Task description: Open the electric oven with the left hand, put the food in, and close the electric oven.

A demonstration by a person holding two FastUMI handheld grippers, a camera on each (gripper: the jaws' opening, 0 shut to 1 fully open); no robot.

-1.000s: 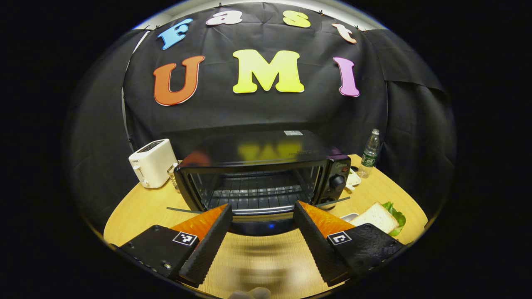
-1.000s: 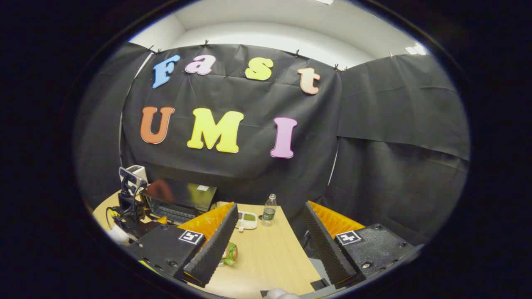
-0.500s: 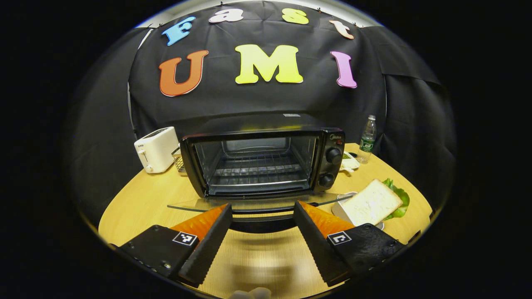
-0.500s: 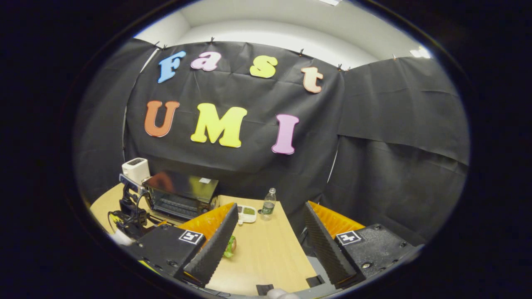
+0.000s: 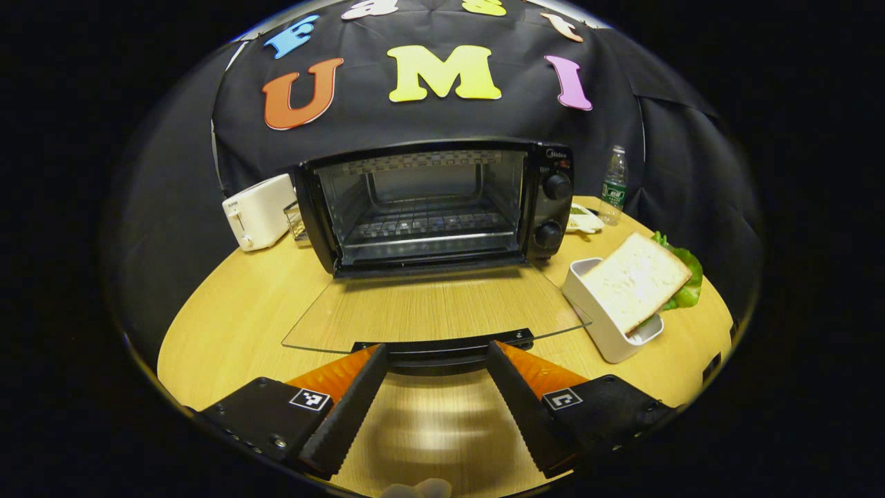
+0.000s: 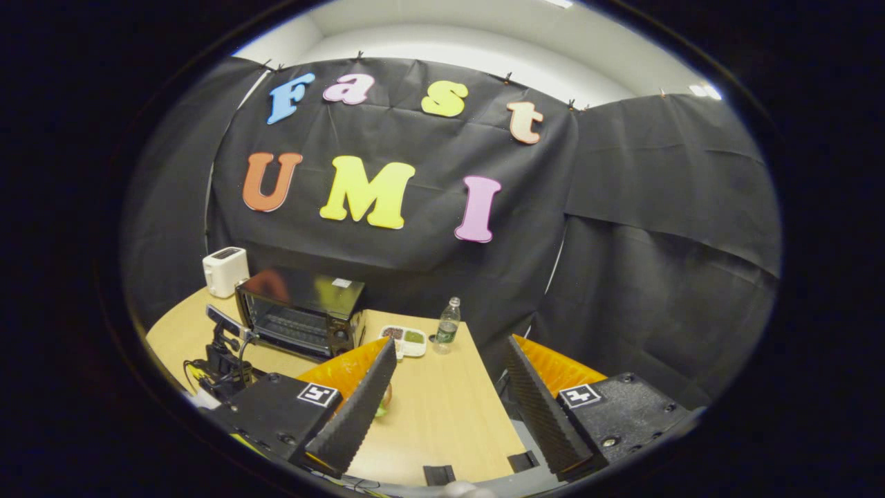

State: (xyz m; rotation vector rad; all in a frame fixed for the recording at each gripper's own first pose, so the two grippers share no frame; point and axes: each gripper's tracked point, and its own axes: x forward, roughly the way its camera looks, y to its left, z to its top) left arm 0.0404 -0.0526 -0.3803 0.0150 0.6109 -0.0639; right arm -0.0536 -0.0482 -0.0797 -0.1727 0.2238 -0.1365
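Both views are evenly and fairly brightly lit, seemingly from overhead. In the left gripper view a pale glare patch sits on the wooden table (image 5: 429, 436) near the bottom edge, and the oven (image 5: 432, 204) throws a soft shadow onto its lowered glass door (image 5: 432, 311). Fisheye distortion bows straight edges toward the rim. Focus is sharp, without motion blur.
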